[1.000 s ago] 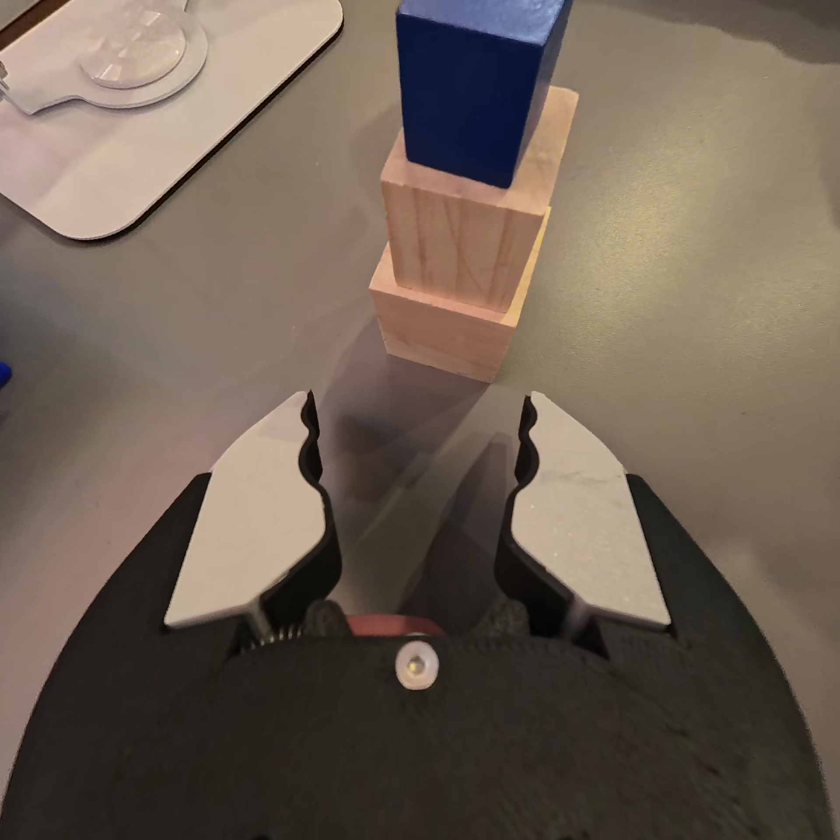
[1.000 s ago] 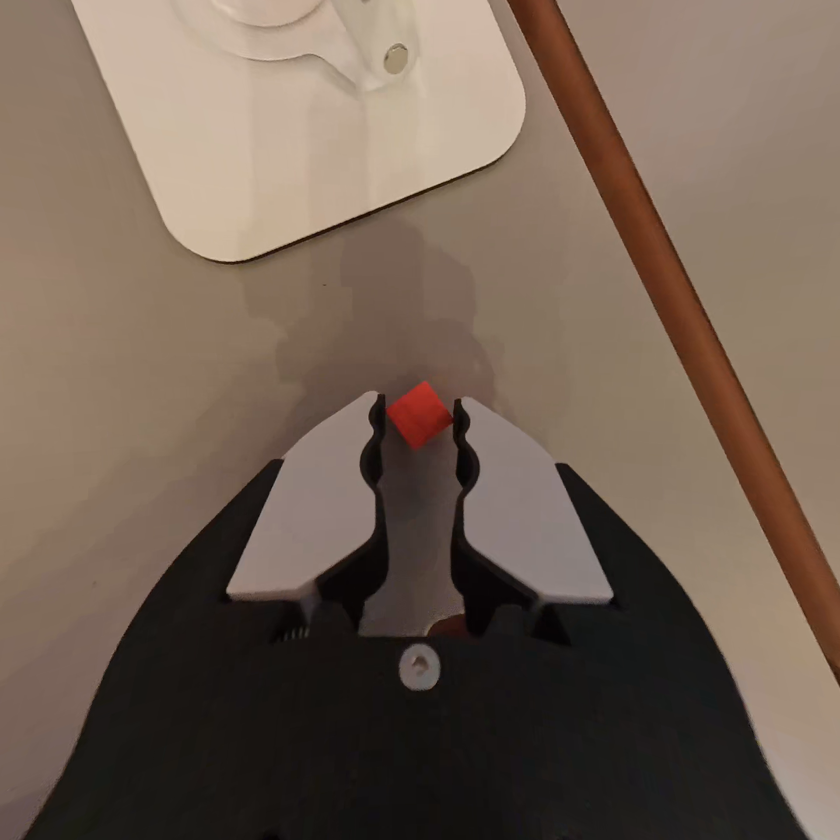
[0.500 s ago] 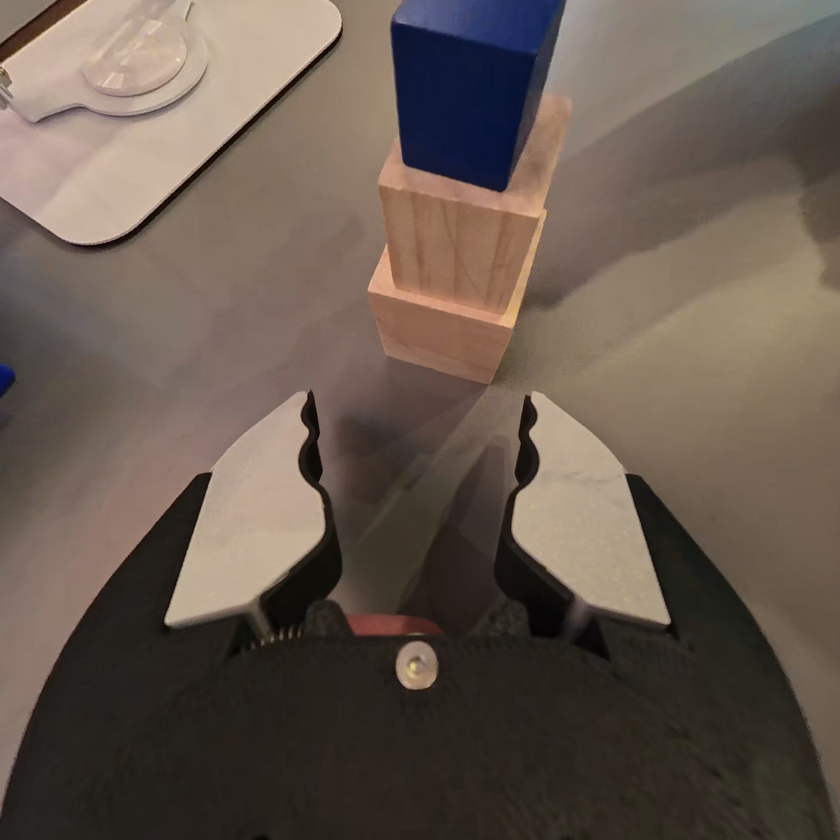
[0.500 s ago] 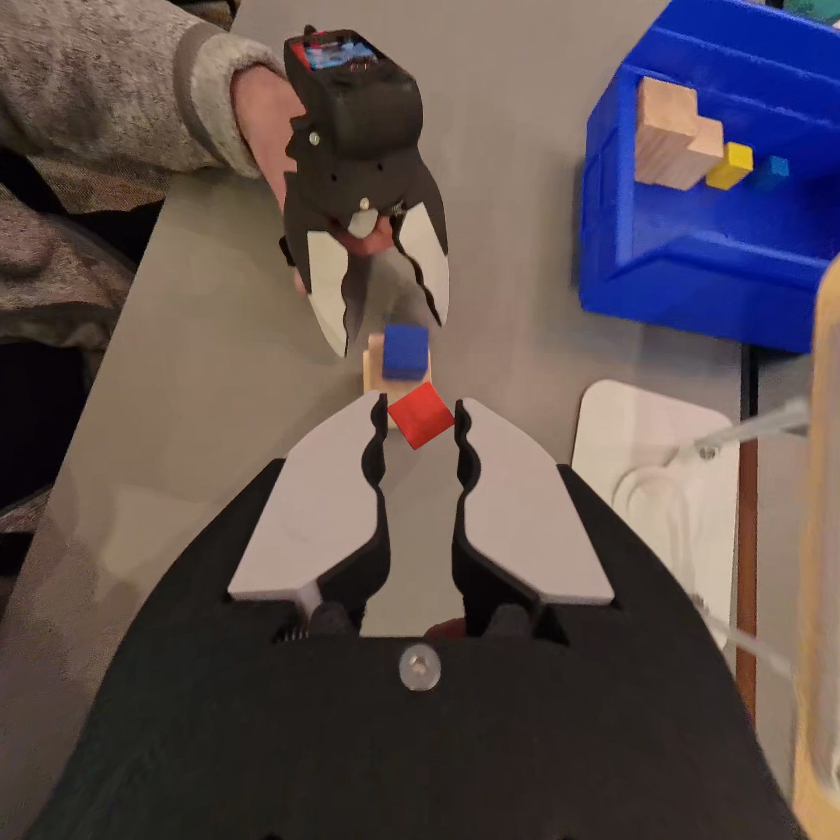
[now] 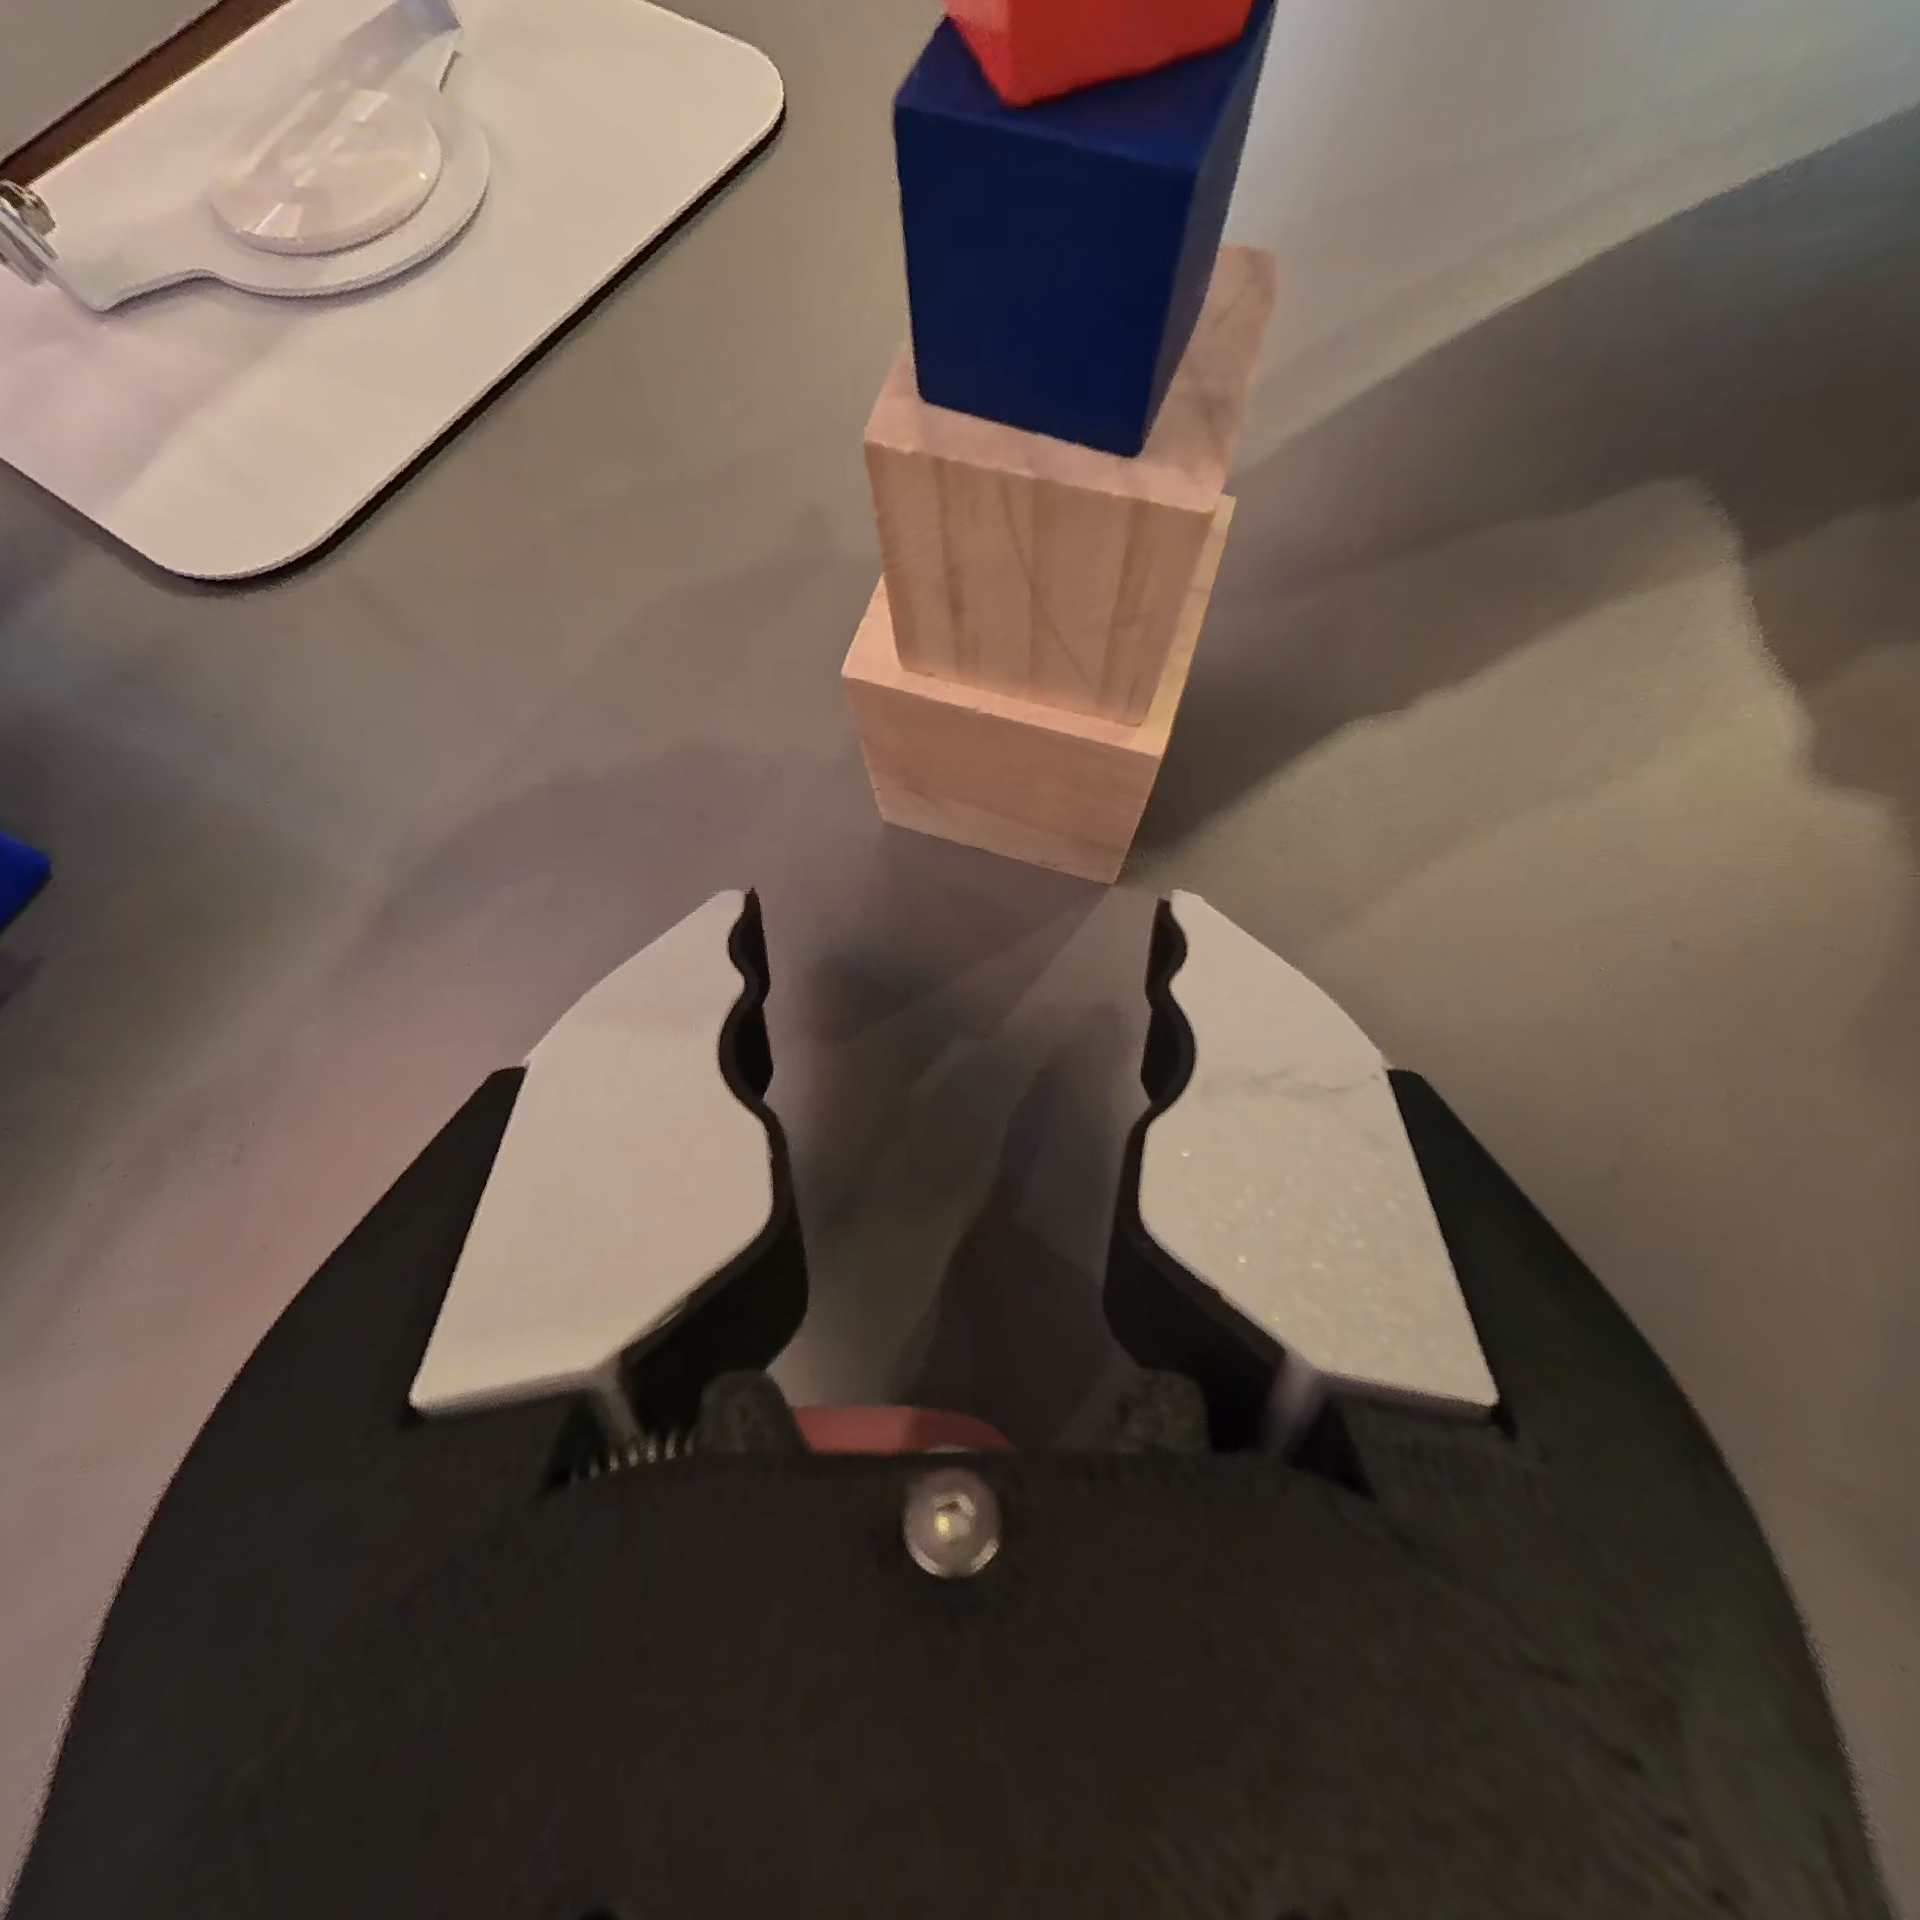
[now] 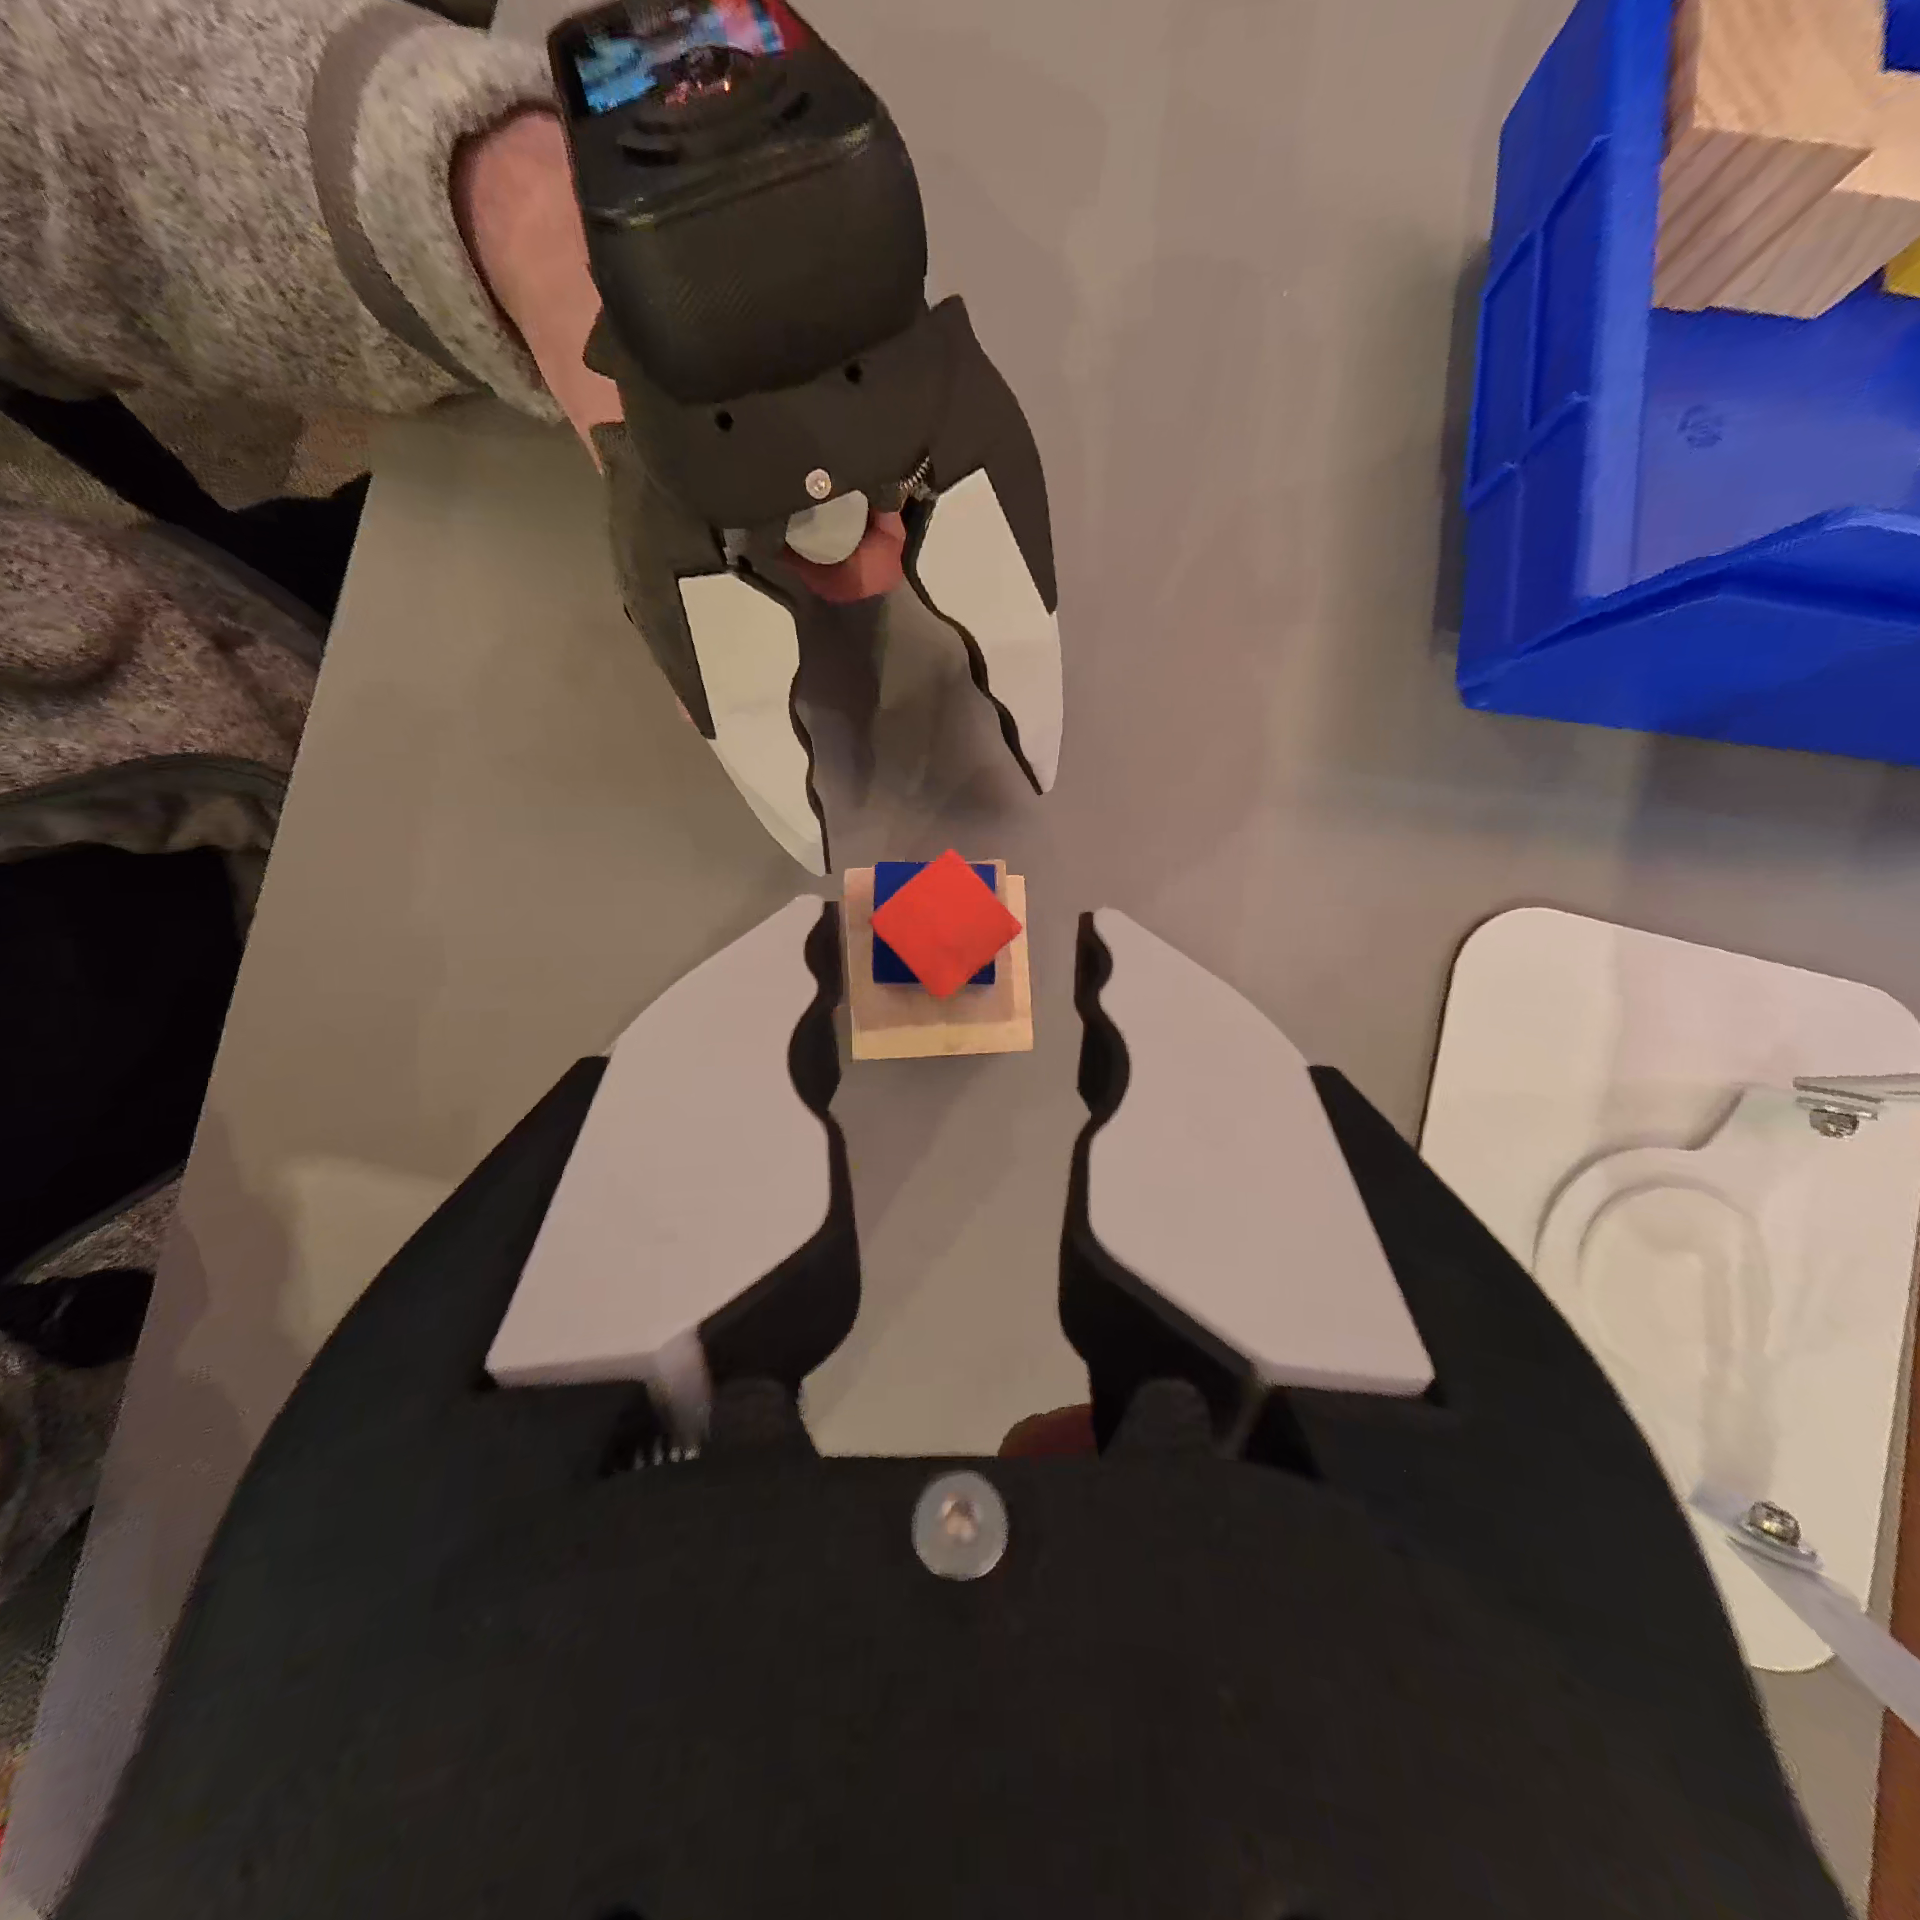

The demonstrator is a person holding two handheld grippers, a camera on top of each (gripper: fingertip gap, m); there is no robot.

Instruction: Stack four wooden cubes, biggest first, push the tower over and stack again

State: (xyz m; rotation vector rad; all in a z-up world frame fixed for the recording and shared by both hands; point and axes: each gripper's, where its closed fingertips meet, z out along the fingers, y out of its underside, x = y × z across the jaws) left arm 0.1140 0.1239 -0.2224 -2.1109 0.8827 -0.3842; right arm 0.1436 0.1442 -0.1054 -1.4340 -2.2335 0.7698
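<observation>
Four cubes stand stacked on the grey desk (image 6: 520, 1039): the largest plain wooden cube (image 5: 1003, 774) at the bottom, a smaller wooden cube (image 5: 1039, 582) on it, a blue cube (image 5: 1039, 249) on that, and a small red cube (image 6: 943, 923) on top, turned corner-on so that its corners reach the blue cube's edges. In the left wrist view only the lower part of the red cube shows at the top edge. The right tongs (image 6: 951, 914) hang above the tower, spread open and empty, with a finger on either side of the stack as seen from above and clear of the red cube. The left tongs (image 5: 956, 909) are open and empty too, held low beside the tower and pointing at its base, near it without touching; in the right wrist view a hand (image 6: 520, 260) in a grey knit sleeve (image 6: 208, 208) holds them. Off to one side a white board (image 6: 1662, 1195) with a clear plastic fitting (image 5: 301, 197) lies flat on the desk. Farther off stands a blue bin (image 6: 1662, 520) with more wooden blocks (image 6: 1787, 135) inside.
</observation>
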